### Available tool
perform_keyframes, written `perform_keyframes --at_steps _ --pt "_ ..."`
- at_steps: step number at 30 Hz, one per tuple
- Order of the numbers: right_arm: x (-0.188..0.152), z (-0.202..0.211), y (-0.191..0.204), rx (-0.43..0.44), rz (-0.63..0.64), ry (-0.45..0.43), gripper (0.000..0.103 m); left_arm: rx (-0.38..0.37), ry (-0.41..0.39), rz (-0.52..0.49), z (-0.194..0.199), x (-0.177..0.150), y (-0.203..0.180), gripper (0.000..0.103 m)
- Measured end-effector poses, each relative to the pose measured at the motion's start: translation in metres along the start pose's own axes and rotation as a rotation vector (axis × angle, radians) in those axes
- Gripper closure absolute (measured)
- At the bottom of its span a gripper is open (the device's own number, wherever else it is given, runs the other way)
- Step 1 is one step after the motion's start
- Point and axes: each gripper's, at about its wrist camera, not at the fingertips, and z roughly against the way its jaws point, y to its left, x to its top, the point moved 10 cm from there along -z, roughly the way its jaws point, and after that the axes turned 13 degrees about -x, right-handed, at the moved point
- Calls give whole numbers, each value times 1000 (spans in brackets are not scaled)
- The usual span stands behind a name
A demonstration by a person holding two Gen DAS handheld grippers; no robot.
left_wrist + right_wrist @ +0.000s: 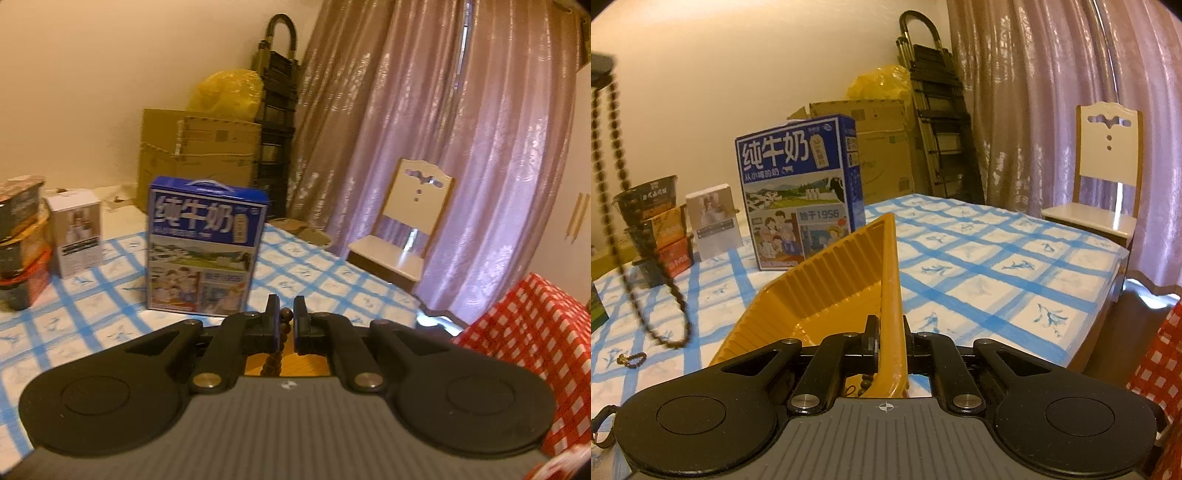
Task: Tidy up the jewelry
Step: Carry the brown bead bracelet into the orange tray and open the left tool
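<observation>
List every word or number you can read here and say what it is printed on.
"纯牛奶": large white characters on the milk box.
"从小喝的奶": smaller line beneath, same box.
"始于1956": lower right of the box front.
Cup label: characters too blurred to read.
White box and cardboard boxes: print too small to read.

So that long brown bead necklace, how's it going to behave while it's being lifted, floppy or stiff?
Probably very floppy: in the right wrist view the bead necklace hangs in long slack strands from the left claw, its lower loop curling near the tablecloth. It will likely sway and blur when moved. The round beads may slip, though the pinch looks firm.
</observation>
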Motion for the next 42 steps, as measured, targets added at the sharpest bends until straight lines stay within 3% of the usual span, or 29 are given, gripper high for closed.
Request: perform_keyframes --at_steps 12,17,27,32,36,42 --pt "3 2 2 16 -8 -5 94 -118 70 23 -81 -19 -31 98" --pt "1 0 -1 17 -19 2 94 -101 117 75 -109 -46 -20 98" --pt "0 0 -1 16 -25 7 94 -77 292 173 -158 -120 8 96" --pt "-2 0 -3 13 -29 15 94 -41 312 200 -159 -142 21 85" --pt "-2 1 -4 12 -31 15 94 12 281 208 -142 -146 31 66" --pt "-4 1 -6 11 -35 24 94 132 238 182 -99 -151 52 59"
